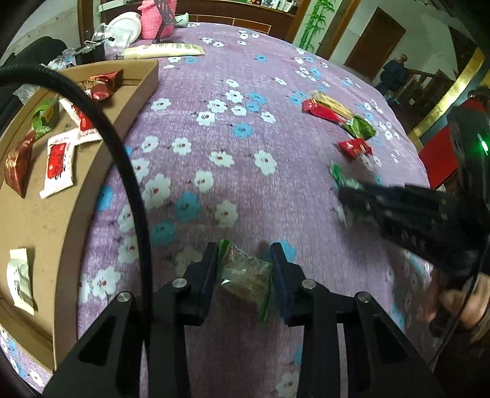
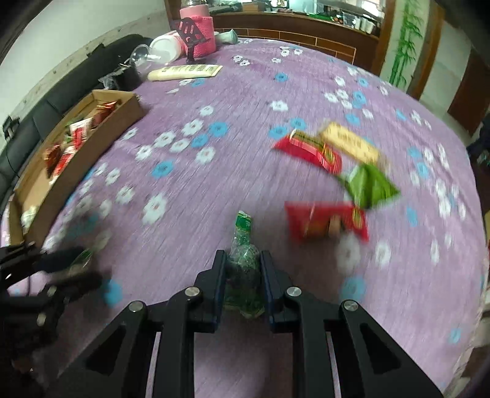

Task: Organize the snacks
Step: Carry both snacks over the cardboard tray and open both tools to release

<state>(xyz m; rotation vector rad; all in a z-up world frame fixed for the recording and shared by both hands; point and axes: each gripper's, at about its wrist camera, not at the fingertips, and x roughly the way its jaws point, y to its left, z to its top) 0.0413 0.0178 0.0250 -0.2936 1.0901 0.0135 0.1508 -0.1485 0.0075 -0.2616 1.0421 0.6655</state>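
Observation:
My left gripper [image 1: 245,249] is shut on a clear green-edged snack packet [image 1: 246,277] and holds it above the purple flowered cloth [image 1: 214,131]. My right gripper [image 2: 243,255] is shut on a green snack packet [image 2: 243,269]; it also shows blurred in the left wrist view [image 1: 346,193]. The cardboard tray [image 1: 131,104] at the left holds several red, white and green packets. Loose snacks lie on the cloth to the right: a red packet [image 2: 326,222], a green packet [image 2: 369,185], a long red packet [image 2: 309,150] and a yellow bar [image 2: 349,142].
At the table's far end stand a pink knitted holder [image 2: 199,32], a white plate [image 1: 124,29], a cream tube [image 2: 185,72] and a clear cup [image 2: 142,56]. A black cable [image 1: 122,147] arcs across the tray. A dark sofa [image 2: 76,79] lies beyond the left edge.

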